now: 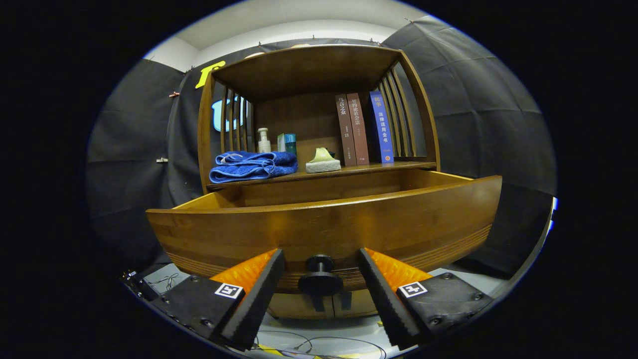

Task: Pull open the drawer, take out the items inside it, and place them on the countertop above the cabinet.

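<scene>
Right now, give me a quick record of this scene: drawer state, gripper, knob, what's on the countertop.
drawer: pulled open, inside hidden behind its front panel
knob: black, between the fingers, untouched
gripper: open, fingers either side of the knob
countertop: blue towel, pump bottle, teal box, sponge, three upright books

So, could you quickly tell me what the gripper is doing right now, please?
Gripper: open, holding nothing; its fingers stand either side of the knob on the pulled-out drawer, not touching it.
</scene>
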Available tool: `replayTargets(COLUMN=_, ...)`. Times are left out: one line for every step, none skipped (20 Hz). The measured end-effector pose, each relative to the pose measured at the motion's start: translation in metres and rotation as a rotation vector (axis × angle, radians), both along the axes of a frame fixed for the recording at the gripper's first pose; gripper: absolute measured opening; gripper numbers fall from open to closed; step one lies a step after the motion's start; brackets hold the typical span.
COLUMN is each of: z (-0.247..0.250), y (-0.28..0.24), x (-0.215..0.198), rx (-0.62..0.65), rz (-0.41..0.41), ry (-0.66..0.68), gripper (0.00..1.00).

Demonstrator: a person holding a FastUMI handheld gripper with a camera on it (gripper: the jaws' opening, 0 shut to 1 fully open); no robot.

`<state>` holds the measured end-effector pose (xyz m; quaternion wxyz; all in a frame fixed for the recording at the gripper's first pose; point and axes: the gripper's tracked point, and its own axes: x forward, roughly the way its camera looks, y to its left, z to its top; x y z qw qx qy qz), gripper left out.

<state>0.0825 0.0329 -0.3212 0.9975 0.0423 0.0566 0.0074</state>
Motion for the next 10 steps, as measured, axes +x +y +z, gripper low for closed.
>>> replayTargets(z=0.002, y=0.000, x=0.004, rx=-0.017, rz=0.001, ry=-0.006, gripper=0.98)
replayTargets(z=0.001, y=0.000, x=0.006, rx=-0.034, rz=0.002, ry=-0.003, gripper=0.97)
replayTargets(z=0.002, y=0.000, x=0.012, rx=-0.043, rz=0.002, ry=0.000, gripper=0.98)
replayTargets(z=0.003, y=0.000, x=0.017, rx=-0.042, rz=0.000, ry=-0.003, gripper=0.98)
replayTargets(z=0.005, y=0.000, x=0.023, rx=-0.037, rz=-0.001, ry=-0.009, gripper=0.98)
replayTargets(z=0.007, y=0.001, x=0.030, rx=-0.036, rz=-0.002, ry=-0.014, gripper=0.98)
replayTargets(z=0.007, y=0.001, x=0.039, rx=-0.039, rz=0.000, ry=-0.010, gripper=0.98)
replayTargets(z=0.006, y=0.002, x=0.043, rx=-0.046, rz=0.000, ry=-0.002, gripper=0.97)
replayTargets(z=0.006, y=0.002, x=0.049, rx=-0.054, rz=0.002, ry=0.009, gripper=0.98)
replayTargets(z=0.006, y=0.002, x=0.055, rx=-0.065, rz=0.003, ry=0.020, gripper=0.98)
